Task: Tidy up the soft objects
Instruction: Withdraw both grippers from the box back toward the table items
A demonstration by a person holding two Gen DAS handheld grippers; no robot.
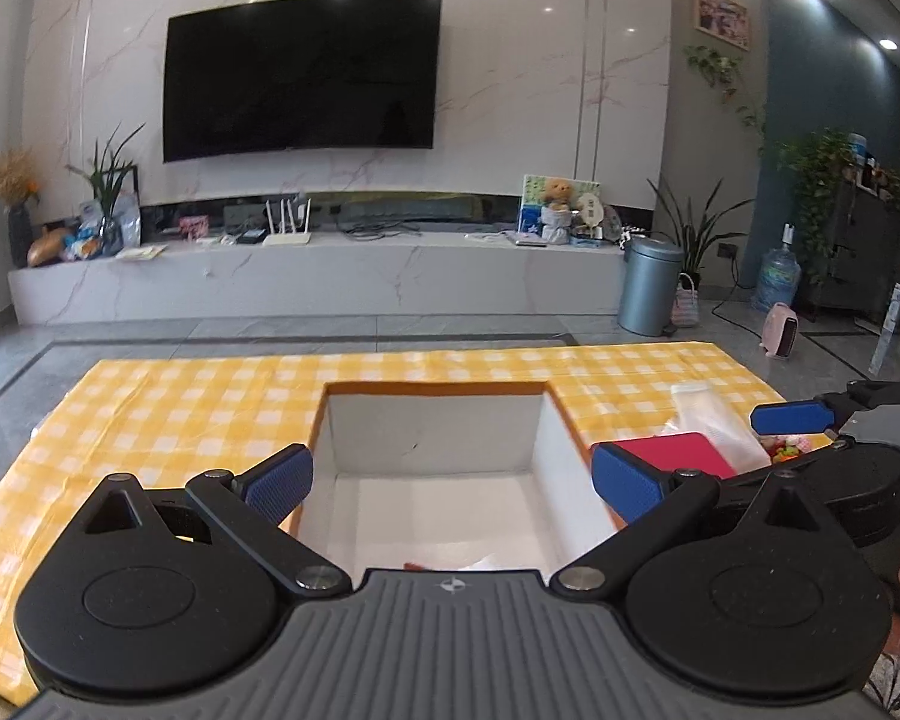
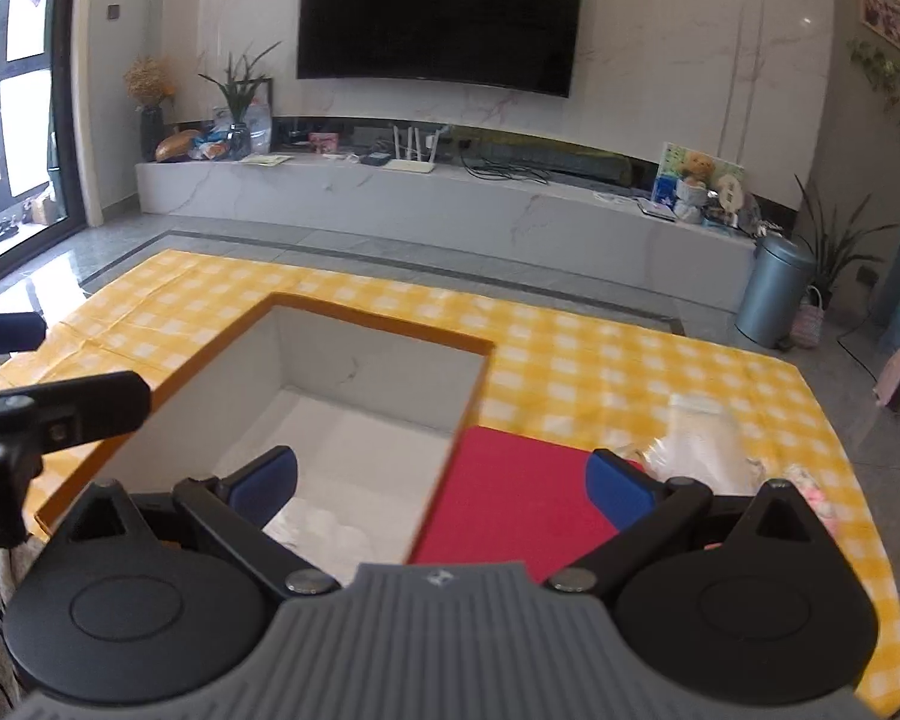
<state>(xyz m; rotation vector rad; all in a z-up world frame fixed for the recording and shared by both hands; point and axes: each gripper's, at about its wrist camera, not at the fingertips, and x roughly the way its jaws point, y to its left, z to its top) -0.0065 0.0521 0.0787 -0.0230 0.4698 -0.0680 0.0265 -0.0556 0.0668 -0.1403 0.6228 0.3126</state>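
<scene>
Two hand-held grippers hover over a table covered in a yellow checked cloth (image 1: 180, 408); the left gripper (image 1: 450, 483) has its blue-padded jaws spread wide with nothing between them, poised above an open box (image 1: 438, 420) with white inner walls and an orange rim; the right gripper (image 2: 444, 489) is likewise spread and empty, straddling the box's right wall. Something white and crumpled (image 2: 324, 531) lies on the box floor at the near side (what it is cannot be told); a red flat item (image 2: 510, 498) lies just right of the box, touching its wall; farther right a clear plastic packet (image 2: 696, 444) rests on the cloth, with a small pink patterned piece (image 2: 810, 489) near the right edge. Far behind, a dark television (image 1: 300, 72) hangs on a marble wall.
</scene>
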